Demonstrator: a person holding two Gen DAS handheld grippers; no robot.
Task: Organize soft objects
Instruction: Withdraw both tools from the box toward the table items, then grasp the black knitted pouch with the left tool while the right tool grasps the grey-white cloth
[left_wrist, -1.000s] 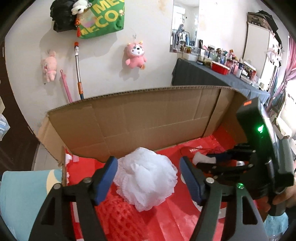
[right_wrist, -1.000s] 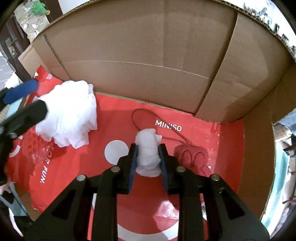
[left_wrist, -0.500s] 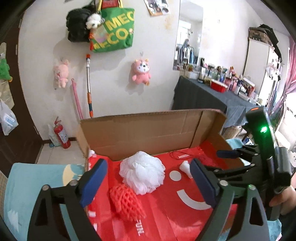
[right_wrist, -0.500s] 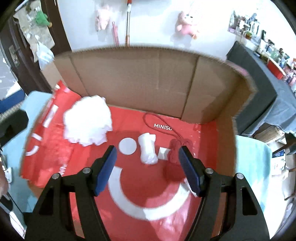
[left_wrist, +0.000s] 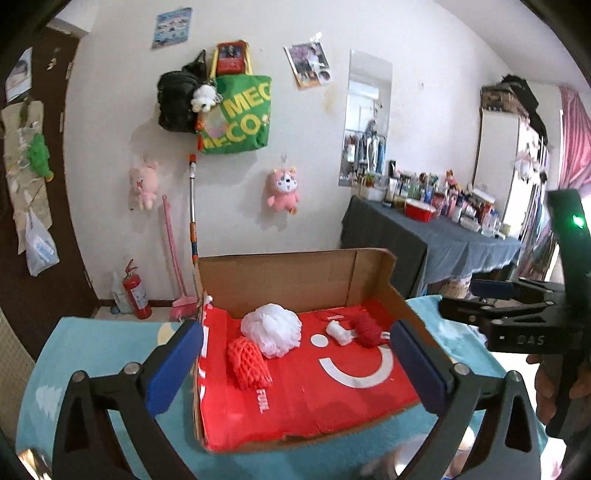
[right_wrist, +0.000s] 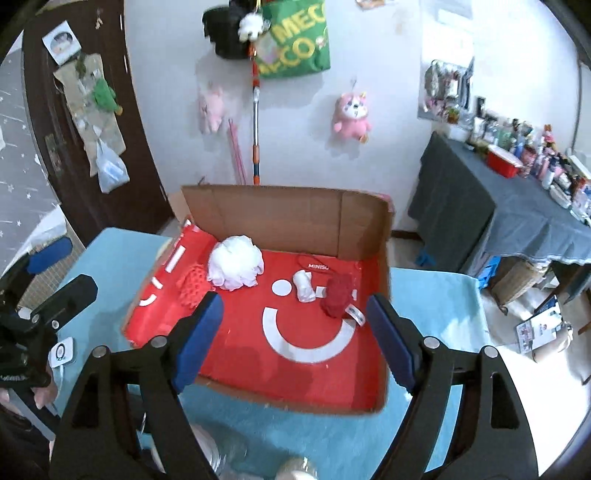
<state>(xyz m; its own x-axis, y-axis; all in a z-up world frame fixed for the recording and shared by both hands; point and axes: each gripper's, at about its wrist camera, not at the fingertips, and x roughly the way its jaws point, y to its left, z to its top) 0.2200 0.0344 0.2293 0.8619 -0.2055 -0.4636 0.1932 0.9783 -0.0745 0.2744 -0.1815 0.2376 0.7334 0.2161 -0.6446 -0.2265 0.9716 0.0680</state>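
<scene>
An open cardboard box (left_wrist: 295, 280) (right_wrist: 280, 218) lined with a red Miniso bag stands on a light blue cloth. In it lie a white mesh puff (left_wrist: 271, 328) (right_wrist: 234, 266), a red foam net (left_wrist: 247, 363) (right_wrist: 192, 284), a small white roll (left_wrist: 338, 330) (right_wrist: 303, 286) and a red yarn bundle (left_wrist: 367, 328) (right_wrist: 338, 295). My left gripper (left_wrist: 295, 365) is open and empty, held back above the box's front. My right gripper (right_wrist: 295, 339) is open and empty, also above the front edge; it shows in the left wrist view (left_wrist: 491, 299).
The blue cloth (left_wrist: 103, 354) (right_wrist: 436, 295) covers the surface around the box. A small white device (right_wrist: 62, 352) lies on it at the left. A dark-clothed table (left_wrist: 424, 236) crowded with bottles stands at the right. Plush toys and bags hang on the far wall.
My right gripper let go of the small white roll, which now lies in the box. Both grippers pulled up and back from the box, jaws wide open.
</scene>
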